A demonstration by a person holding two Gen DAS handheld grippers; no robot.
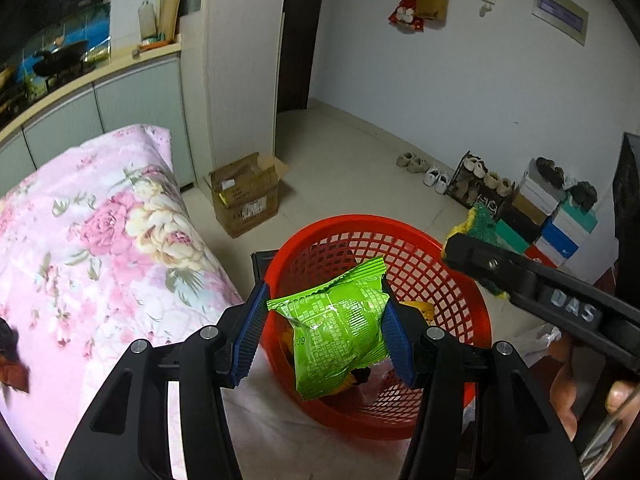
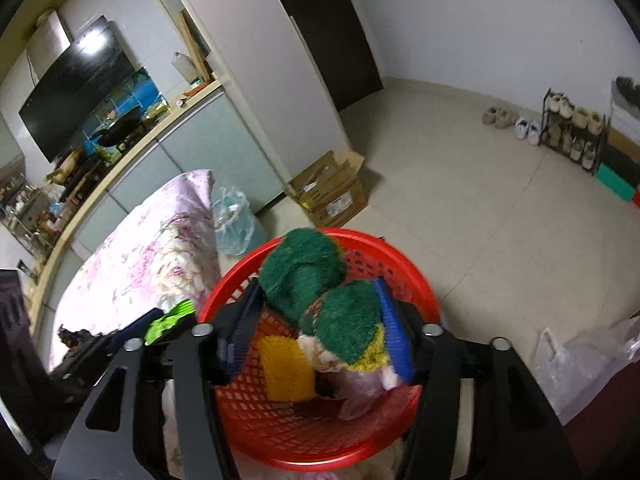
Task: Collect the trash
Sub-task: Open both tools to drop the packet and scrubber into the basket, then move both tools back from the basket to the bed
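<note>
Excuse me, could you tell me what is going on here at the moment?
A person is collecting trash with two handheld grippers over a red plastic mesh basket. The left gripper holds a green crinkly snack packet above it. Between the right gripper's jaws sit green-and-yellow scouring sponges; whether still gripped is unclear.

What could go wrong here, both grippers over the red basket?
1. The green packet sits askew between the left gripper pads; it might catch on a pad.
2. The sponges by the right gripper could bounce off the red basket rim.
3. The grippers crowd one opening and could collide.
</note>
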